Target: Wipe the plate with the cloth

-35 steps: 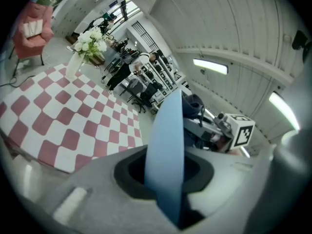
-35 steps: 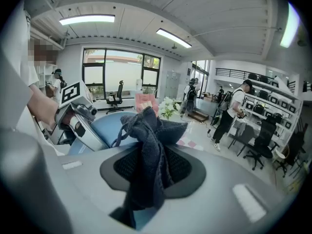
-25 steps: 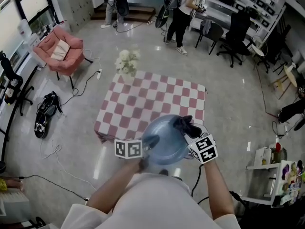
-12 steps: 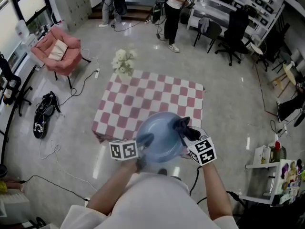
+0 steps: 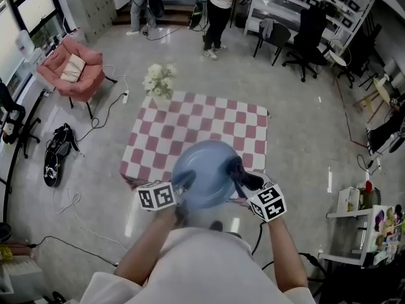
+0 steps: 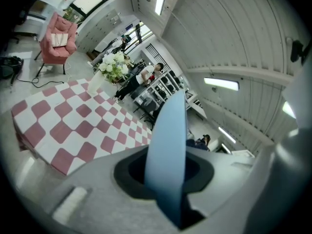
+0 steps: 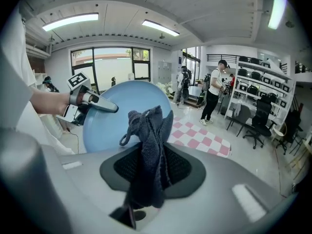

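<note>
A light blue plate point(image 5: 204, 173) is held up in the air above the near edge of the checked table. My left gripper point(image 5: 183, 183) is shut on the plate's left rim; in the left gripper view the plate point(image 6: 168, 150) shows edge-on between the jaws. My right gripper point(image 5: 239, 175) is shut on a dark blue cloth point(image 5: 235, 167), which lies against the plate's right side. From the right gripper view the cloth point(image 7: 147, 155) hangs bunched between the jaws, with the plate point(image 7: 117, 113) behind it and the left gripper point(image 7: 100, 104) on the plate's edge.
A table with a pink and white checked cloth point(image 5: 190, 132) stands in front, with a vase of white flowers point(image 5: 158, 81) at its far left corner. A pink armchair point(image 5: 66, 68) is far left. People point(image 5: 218, 11) stand at the back by office chairs and shelves.
The plate and both grippers have shifted a little to the left and away from me. The cloth has slid lower along the plate's right side.
</note>
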Available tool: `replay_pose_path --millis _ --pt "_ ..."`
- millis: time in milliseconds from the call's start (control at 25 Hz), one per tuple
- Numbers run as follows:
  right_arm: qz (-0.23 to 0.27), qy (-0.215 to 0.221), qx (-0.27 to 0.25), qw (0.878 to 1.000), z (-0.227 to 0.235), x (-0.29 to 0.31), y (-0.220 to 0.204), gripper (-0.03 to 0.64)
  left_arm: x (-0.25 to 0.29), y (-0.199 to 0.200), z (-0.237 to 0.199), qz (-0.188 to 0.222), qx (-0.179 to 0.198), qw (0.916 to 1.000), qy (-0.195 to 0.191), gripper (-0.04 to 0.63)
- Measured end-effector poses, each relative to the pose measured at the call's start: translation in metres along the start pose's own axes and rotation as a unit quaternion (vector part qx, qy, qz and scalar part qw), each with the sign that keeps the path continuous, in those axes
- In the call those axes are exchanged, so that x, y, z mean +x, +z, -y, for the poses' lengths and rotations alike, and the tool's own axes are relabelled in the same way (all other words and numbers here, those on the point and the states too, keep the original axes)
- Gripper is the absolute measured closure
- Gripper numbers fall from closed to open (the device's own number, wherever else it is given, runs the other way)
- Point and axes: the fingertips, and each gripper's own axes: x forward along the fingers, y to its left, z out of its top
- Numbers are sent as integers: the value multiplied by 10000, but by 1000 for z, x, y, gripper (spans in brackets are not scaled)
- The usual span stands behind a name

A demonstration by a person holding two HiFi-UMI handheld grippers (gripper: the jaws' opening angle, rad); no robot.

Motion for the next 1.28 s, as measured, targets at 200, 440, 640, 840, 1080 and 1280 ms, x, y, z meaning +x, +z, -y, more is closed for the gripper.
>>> replay_pose_path --millis 200,440,640,840,1080,1280 --pt "-230 146 -71 9996 -8 -5 -18 500 -1 7 -4 106 91 9999 37 523" --pt "-149 123 174 9997 -4 -18 -28 500 -7 14 0 21 746 9972 -106 522" --pt "84 -1 433 9990 8 -29 -21 499 -10 15 -1 -115 1204 9926 -76 522" --pt "270 -185 542 9980 18 -37 -12 499 -7 13 5 -327 1815 9828 -105 522" --pt "490 -136 595 9969 21 -45 6 499 -5 7 19 -652 2755 9589 -206 522" --pt "727 -43 587 9956 22 -52 28 499 -1 -7 30 -923 3135 9436 -536 522"
